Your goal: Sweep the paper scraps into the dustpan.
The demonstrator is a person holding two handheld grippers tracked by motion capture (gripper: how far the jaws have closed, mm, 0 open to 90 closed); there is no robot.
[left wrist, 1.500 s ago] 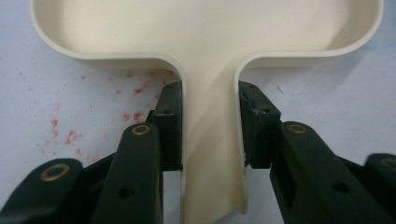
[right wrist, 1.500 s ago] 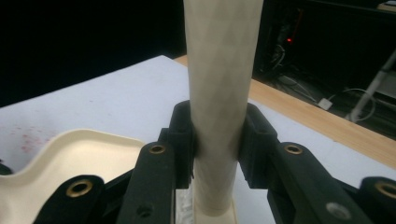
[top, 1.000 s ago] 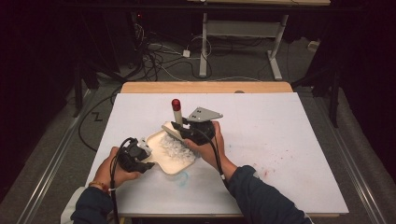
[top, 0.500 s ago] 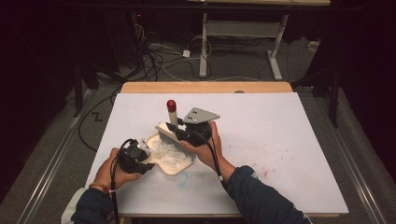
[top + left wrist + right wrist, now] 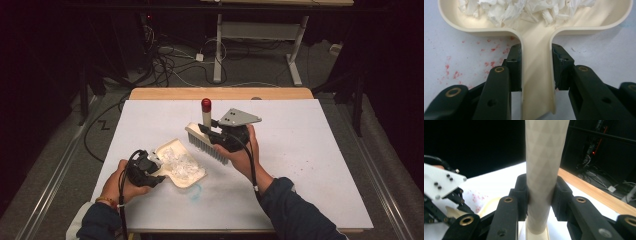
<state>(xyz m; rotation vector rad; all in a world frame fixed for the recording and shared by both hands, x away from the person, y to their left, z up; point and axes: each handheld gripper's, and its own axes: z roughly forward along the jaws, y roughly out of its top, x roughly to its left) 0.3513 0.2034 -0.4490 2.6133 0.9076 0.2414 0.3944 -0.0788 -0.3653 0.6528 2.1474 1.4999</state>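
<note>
Dustpan (image 5: 181,165) lies flat on the white desk (image 5: 310,165), low and left, so the white paper scraps (image 5: 182,164) stay inside it. The left tool (image 5: 145,169) squeezes the dustpan's handle (image 5: 537,75) between its two black jaws — that keeps the pan from sliding. The right tool (image 5: 226,136) grips the brush (image 5: 207,142) by its pale handle (image 5: 545,170), lifted above the desk just behind the pan, bristles pointing down and clear of the scraps. I think the sweeping is done or paused.

Some things are hard to see: the far edge of the pan is cut off in the left gripper view, and the red marks (image 5: 451,72) on the desk could be crumbs or stains — I cannot tell.
</note>
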